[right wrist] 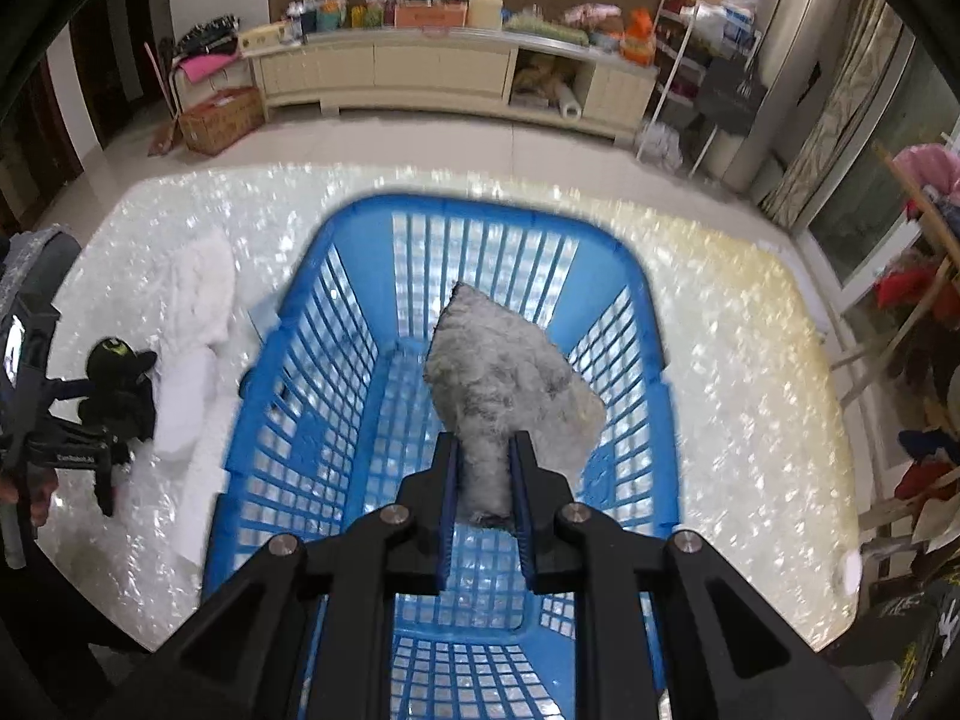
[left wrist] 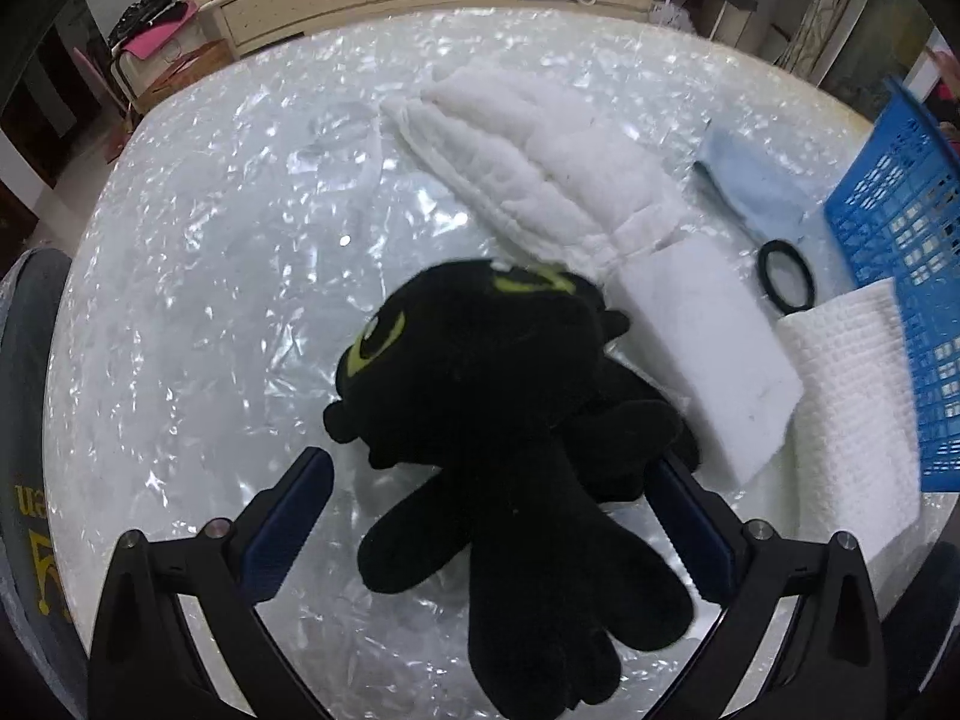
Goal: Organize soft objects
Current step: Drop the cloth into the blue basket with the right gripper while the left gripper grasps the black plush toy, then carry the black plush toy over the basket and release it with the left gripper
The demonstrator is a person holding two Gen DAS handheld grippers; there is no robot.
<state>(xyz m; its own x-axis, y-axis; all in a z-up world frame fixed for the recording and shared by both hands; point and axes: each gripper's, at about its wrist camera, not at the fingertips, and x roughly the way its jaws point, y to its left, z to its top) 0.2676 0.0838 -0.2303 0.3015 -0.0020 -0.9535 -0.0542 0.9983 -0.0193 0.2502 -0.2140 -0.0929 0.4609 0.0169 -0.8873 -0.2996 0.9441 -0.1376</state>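
White padded cloth [left wrist: 540, 162], white foam block [left wrist: 708, 354], waffle towel [left wrist: 852, 408], black ring [left wrist: 786, 273] and pale blue cloth [left wrist: 756, 180] are lying on the shiny counter [left wrist: 210, 276] beside the blue basket [right wrist: 300, 360]; left tool [left wrist: 486, 480] is standing wide, black plush toy [left wrist: 480, 372] lying between its fingers (pads not pressing); right tool [right wrist: 486, 450] is clenching a grey fluffy cloth [right wrist: 510, 372] over the basket.

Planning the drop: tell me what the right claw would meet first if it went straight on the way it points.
Probably the slatted floor of the blue basket; the right claw, shut on the grey fluffy piece, points down into it. Depth is uncertain.
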